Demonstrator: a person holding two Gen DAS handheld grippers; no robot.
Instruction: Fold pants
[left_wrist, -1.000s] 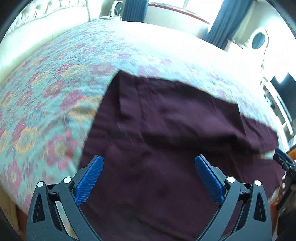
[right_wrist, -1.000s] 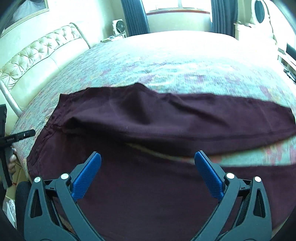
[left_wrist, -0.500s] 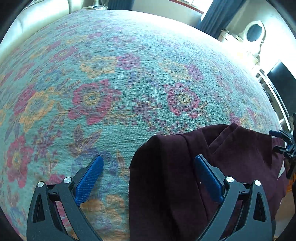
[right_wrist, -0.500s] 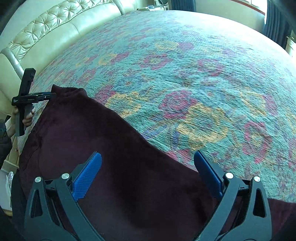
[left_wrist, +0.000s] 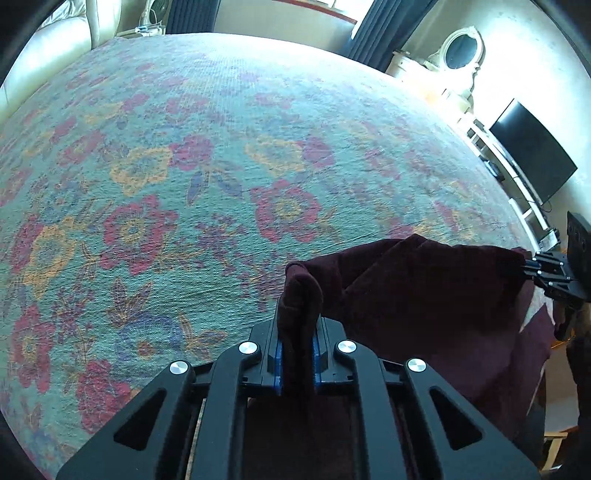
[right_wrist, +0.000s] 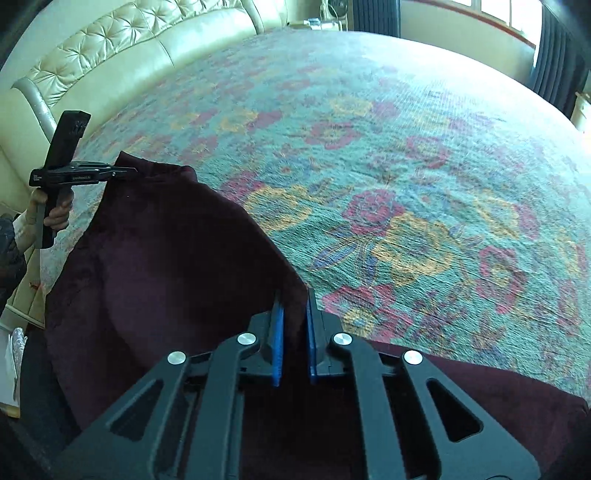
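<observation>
The dark maroon pants (left_wrist: 424, 295) lie at the near edge of a floral bedspread (left_wrist: 221, 166). My left gripper (left_wrist: 297, 350) is shut on a bunched corner of the pants, which sticks up between the blue pads. My right gripper (right_wrist: 293, 332) is shut on another edge of the pants (right_wrist: 166, 277). The cloth hangs stretched between the two grippers, raised above the bed. The right gripper also shows at the right edge of the left wrist view (left_wrist: 528, 267), and the left gripper shows at the left of the right wrist view (right_wrist: 129, 170).
The bedspread (right_wrist: 406, 184) covers a large bed ahead. A cream tufted sofa (right_wrist: 129, 48) stands at the back left. A dark screen (left_wrist: 532, 155) and white furniture stand at the right. Dark curtains (left_wrist: 388, 29) hang at the far wall.
Both grippers were open over the flat pants a second ago. They have since closed on the pants' edge and lifted it toward the far side of the bed.
</observation>
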